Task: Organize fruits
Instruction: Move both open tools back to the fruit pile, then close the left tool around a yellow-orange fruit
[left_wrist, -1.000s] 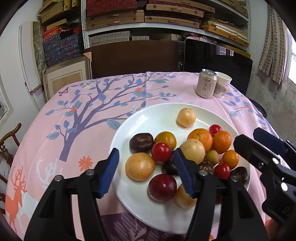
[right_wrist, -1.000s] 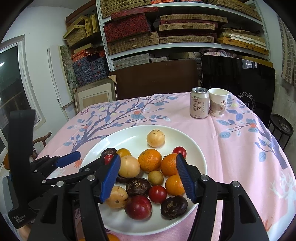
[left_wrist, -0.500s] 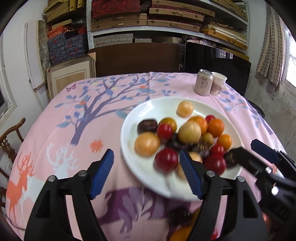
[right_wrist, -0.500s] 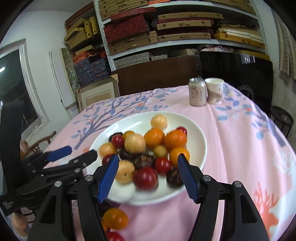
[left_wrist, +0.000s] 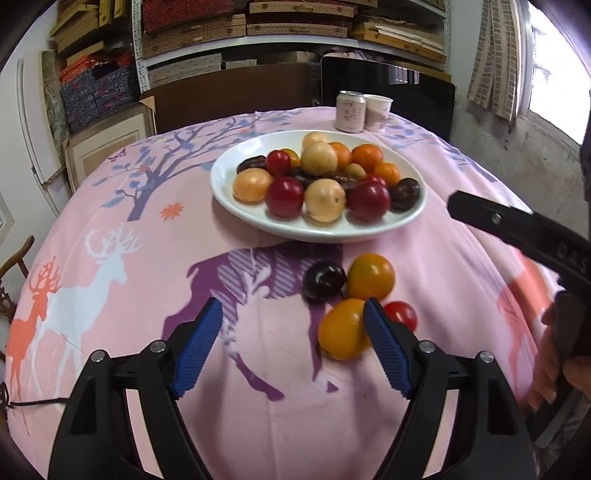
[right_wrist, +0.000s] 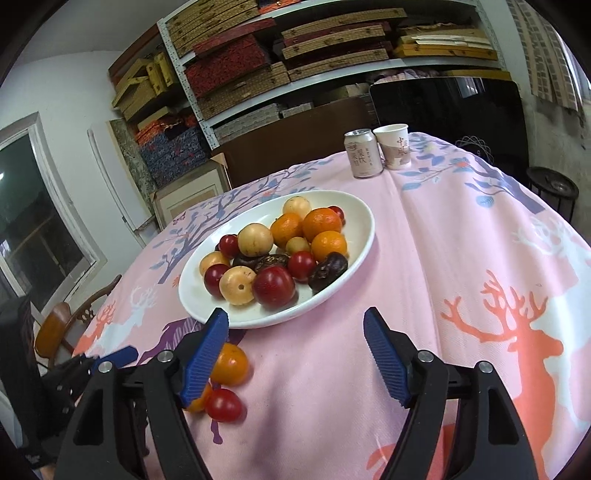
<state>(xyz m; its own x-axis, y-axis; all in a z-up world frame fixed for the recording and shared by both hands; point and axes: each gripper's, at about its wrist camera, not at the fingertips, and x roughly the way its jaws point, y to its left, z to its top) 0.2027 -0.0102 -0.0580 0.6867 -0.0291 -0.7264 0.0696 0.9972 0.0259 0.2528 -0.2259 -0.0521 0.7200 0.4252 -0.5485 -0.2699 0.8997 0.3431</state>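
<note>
A white plate (left_wrist: 415, 216) (right_wrist: 364, 236) on the pink tablecloth holds several fruits: oranges, red plums, pale yellow fruits, dark purple ones. In front of it lie loose fruits on the cloth: a dark purple fruit (left_wrist: 324, 279), two orange fruits (left_wrist: 370, 276) (left_wrist: 341, 329) and a small red one (left_wrist: 400, 314). In the right wrist view an orange fruit (right_wrist: 231, 363) and a red one (right_wrist: 223, 405) lie by the left finger. My left gripper (left_wrist: 293, 343) is open and empty, just short of the loose fruits. My right gripper (right_wrist: 295, 354) is open and empty, near the plate's front rim.
A drink can (left_wrist: 350, 110) (right_wrist: 363, 153) and a paper cup (left_wrist: 378, 108) (right_wrist: 394, 146) stand at the table's far edge. Shelves with boxes and a dark panel stand behind. A wooden chair (right_wrist: 62, 325) is at the left.
Both grippers have pulled back from over the plate toward the near side of the table. Loose fruits in front of the plate have come into view.
</note>
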